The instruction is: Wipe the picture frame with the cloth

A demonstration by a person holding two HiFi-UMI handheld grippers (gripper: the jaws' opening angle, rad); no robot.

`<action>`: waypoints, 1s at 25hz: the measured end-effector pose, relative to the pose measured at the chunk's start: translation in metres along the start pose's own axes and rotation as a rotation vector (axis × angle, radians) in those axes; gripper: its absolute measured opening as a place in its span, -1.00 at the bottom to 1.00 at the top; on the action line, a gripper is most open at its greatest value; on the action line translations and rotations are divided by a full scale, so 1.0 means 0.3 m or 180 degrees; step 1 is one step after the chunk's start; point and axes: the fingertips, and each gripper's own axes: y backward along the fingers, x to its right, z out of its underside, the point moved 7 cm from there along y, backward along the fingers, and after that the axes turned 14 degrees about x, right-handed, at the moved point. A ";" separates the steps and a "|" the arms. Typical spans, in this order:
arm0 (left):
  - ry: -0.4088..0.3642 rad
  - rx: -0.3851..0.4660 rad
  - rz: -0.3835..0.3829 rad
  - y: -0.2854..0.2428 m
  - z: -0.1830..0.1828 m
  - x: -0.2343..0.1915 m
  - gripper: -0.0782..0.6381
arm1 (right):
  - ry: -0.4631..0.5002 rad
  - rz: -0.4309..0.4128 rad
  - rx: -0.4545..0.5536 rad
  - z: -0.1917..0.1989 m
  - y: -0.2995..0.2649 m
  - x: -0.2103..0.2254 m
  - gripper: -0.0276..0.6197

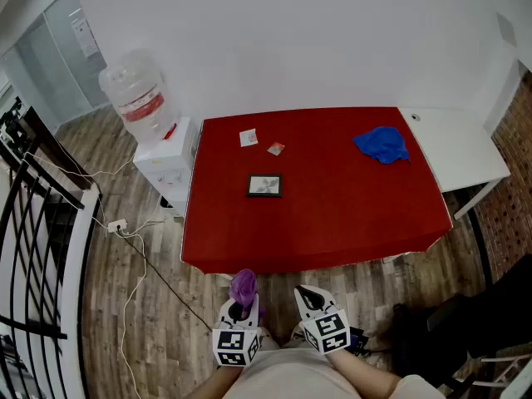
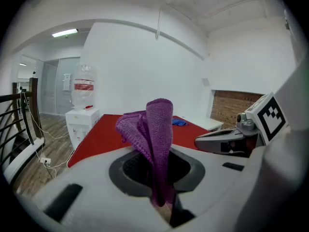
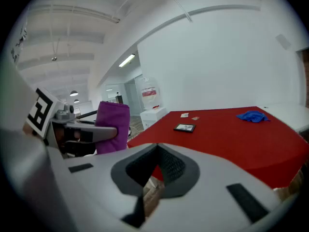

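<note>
A small dark picture frame [image 1: 264,185] lies flat on the red table [image 1: 349,214], left of its middle; it also shows in the right gripper view [image 3: 184,127]. My left gripper [image 1: 242,299] is shut on a purple cloth [image 1: 243,286], which stands bunched up between its jaws [image 2: 157,134]. My right gripper [image 1: 306,295] sits just right of it, shut with nothing in it [image 3: 154,170]. Both grippers hang below the table's near edge, over the wooden floor, well short of the frame.
A blue cloth [image 1: 382,144] lies at the table's far right. Two small cards [image 1: 248,137] rest beyond the frame. A water dispenser [image 1: 158,152] stands at the table's left, a white table [image 1: 465,152] at its right. Cables [image 1: 133,248] cross the floor beside a black railing [image 1: 33,248].
</note>
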 end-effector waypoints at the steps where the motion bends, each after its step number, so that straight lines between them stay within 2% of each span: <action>1: -0.0002 0.0016 -0.0002 -0.013 -0.004 0.003 -0.61 | 0.0011 -0.0008 -0.0001 0.000 -0.006 0.009 -0.90; 12: 0.0038 -0.0010 0.0058 -0.166 0.012 -0.047 -0.61 | -0.0009 0.0043 -0.0050 0.010 -0.124 0.099 -0.90; 25: -0.0060 0.0035 0.0448 -0.577 -0.133 -0.348 -0.61 | 0.0019 0.0385 0.0034 -0.125 -0.542 0.229 -0.91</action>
